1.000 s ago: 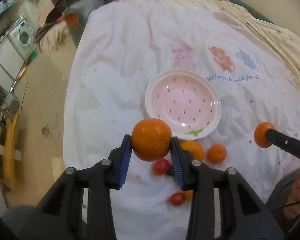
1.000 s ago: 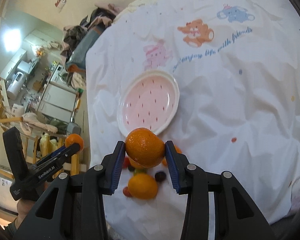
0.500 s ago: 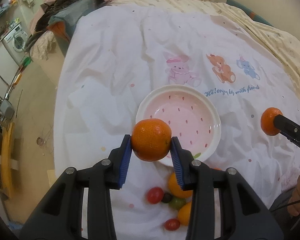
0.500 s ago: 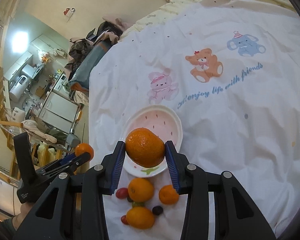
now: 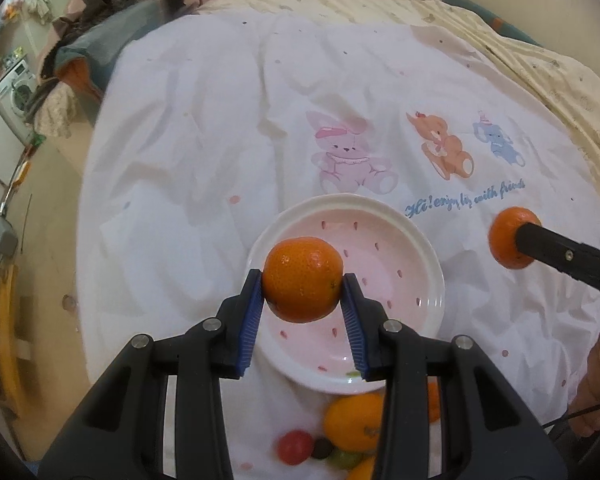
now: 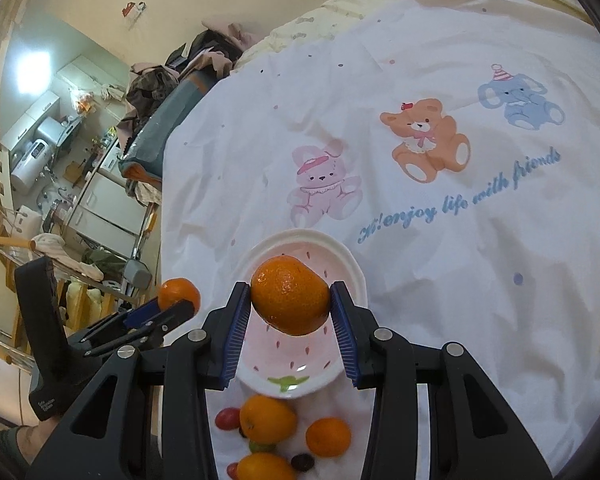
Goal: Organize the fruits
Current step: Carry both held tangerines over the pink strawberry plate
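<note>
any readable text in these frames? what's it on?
"Hi! enjoy life with friends": blue script on the white sheet, under the printed animals.
Small white print on the left gripper's handle: too small to read.
Nothing else legible.

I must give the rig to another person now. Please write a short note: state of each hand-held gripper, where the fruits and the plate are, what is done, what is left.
Left hand-held gripper: shut on an orange, above the plate.
Right hand-held gripper: shut on a second orange, also over the plate.
Plate: on the white cloth, nothing in it.
Loose fruits: oranges, cherry tomatoes and small dark fruits lie on the cloth before the plate's near edge.
Done: two oranges picked.
Left: probably put both on the plate, then gather the rest.
</note>
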A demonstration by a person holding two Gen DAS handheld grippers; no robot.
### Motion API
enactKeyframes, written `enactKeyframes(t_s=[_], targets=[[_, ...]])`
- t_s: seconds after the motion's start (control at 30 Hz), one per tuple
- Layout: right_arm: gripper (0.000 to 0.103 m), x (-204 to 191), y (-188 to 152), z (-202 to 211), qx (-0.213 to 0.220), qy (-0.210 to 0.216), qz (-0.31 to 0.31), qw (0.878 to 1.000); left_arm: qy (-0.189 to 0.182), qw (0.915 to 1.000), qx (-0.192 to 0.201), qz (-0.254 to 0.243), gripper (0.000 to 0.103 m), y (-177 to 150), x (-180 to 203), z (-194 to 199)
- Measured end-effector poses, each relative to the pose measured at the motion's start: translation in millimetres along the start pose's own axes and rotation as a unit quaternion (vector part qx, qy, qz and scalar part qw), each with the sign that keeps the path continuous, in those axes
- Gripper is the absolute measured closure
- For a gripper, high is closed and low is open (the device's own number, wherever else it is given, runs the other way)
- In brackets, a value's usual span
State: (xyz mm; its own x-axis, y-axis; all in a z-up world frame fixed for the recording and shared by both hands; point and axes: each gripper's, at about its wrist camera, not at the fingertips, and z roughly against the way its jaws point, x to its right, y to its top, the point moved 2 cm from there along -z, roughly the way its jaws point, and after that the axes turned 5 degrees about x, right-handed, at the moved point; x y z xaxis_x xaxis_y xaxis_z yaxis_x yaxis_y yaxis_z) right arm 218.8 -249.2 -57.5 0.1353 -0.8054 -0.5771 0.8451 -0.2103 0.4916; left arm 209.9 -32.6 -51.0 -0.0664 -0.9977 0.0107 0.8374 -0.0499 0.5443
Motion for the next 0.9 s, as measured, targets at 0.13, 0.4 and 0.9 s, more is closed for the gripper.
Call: enactKeyframes(t_s=[0.13, 0.4, 0.9], targets=[[0.060, 5, 8, -19, -0.012, -0.001, 0.002, 1.000, -0.002, 1.0000, -0.005, -0.002, 0.069, 3, 3, -16], [0.060, 16, 13, -53, -0.043, 0.000, -0.009, 0.999, -0.014, 0.9998, -0.009, -0.007, 0.068, 2, 7, -47], [0.060, 29, 2, -110, -0.104, -0.015, -0.026, 0.994, -0.023, 0.9989, -0.040, 0.002, 0.068, -7, -10, -85]])
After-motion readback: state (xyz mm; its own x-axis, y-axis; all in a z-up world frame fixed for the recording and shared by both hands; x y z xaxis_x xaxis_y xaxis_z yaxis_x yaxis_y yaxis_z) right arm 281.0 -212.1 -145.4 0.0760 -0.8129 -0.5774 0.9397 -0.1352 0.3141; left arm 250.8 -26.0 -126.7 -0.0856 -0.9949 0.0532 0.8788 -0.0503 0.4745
